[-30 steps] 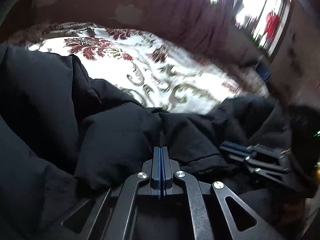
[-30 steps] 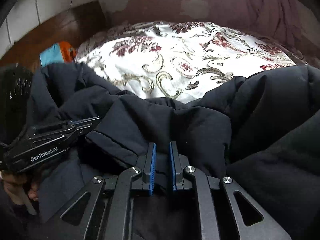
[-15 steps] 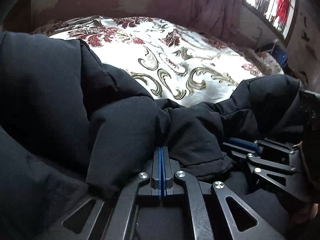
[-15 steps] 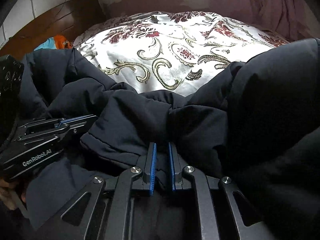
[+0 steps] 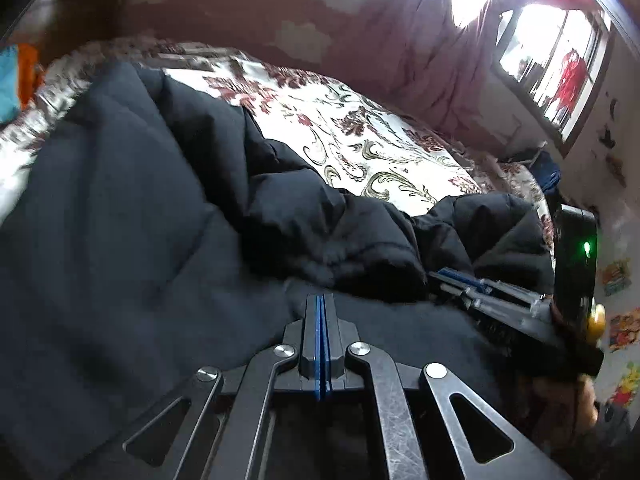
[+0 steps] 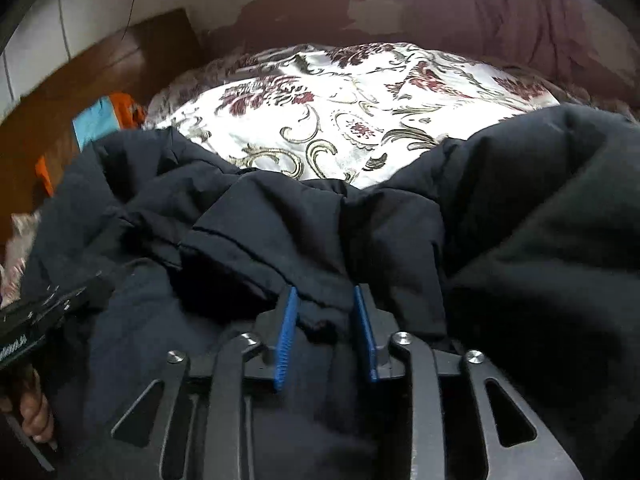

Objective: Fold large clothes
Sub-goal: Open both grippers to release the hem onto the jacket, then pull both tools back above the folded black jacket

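We find a dark padded jacket [image 6: 400, 240] on a floral bedspread [image 6: 340, 120], maroon curtain [image 5: 420, 52] and window [image 5: 556, 60] behind. Left gripper [image 5: 320, 300] is closed, empty; right gripper [image 6: 326, 296] has just been opening, jacket hem loose between its jaws.

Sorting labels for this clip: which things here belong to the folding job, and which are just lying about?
Job:
- black padded coat
- left tongs, shut
- right tongs, jaws just opening, coat hem between them

Lying about:
- floral bedspread
- orange and blue item
- maroon curtain
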Demonstrator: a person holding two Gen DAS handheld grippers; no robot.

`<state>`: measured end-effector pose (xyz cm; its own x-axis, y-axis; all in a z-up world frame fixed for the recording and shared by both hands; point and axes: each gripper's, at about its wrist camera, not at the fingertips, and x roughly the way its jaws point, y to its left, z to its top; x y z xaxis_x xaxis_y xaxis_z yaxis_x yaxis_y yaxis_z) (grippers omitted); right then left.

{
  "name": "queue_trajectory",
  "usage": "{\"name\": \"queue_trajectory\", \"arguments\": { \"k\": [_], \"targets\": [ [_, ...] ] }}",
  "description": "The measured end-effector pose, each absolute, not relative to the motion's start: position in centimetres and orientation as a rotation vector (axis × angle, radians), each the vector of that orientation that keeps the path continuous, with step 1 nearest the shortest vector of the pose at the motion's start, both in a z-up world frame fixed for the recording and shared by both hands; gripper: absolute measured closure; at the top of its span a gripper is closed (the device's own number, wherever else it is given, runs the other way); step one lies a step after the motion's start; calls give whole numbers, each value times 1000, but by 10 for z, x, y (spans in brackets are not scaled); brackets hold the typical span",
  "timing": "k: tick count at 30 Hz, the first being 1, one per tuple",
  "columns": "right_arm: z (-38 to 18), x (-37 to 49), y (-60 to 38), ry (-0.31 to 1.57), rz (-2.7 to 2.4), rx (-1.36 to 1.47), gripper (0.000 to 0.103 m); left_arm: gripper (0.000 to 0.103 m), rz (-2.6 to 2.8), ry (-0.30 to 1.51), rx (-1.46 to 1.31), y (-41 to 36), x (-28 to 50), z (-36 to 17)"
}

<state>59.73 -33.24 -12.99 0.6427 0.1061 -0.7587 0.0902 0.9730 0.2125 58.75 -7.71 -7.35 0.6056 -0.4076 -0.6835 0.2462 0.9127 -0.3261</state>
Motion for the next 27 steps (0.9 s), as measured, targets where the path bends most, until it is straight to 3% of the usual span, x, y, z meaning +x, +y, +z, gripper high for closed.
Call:
{"name": "queue_trajectory", "arguments": {
  "k": [4,9,12,14,16,17,27],
  "targets": [
    [-120,574,-331,836,-5,254,54,85,-355,813,-216,-63,560,-56],
    [-104,541,-319,790,-45,182,43,84,-316,808,-233,-53,536,-40],
    [-90,518,-315,762,-88,188,22,82,-308,794,-220,-51,516,-31],
    [-81,499,-311,734,-123,169,18,66,-305,783,-209,-51,501,-24],
    [-71,481,-308,712,-120,165,17,16,-290,744,-229,-46,483,-19],
    [-66,472,-307,701,-111,164,17,12,-280,697,-256,-42,470,-16],
    [-3,365,-275,530,-9,103,12,3,-217,605,-212,-31,377,17]
  ]
}}
